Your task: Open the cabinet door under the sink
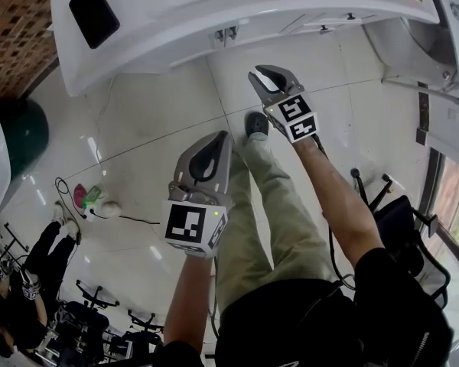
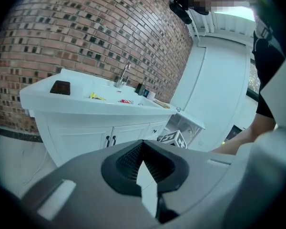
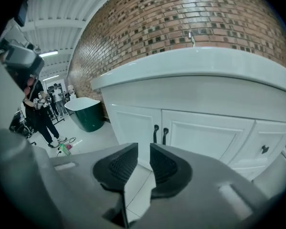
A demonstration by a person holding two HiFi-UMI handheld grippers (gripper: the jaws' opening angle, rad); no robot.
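Now your right gripper (image 3: 143, 150) nearer: jaws slightly apart, empty; upright door handles (image 3: 156, 133) straight ahead, just above. Left gripper (image 2: 143, 143) closed, empty.

- In the head view the bench (image 1: 176, 21) covers the cabinet doors (image 3: 207, 132), bar their handles (image 1: 226, 33).
- A small yellow item (image 2: 96, 96) on the bench: too small to identify.

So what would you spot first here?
The long white sink cabinet fills the right gripper view, with two black door handles side by side on its doors. Behind it rises a red brick wall, and the right tongs stand open and empty before those handles.
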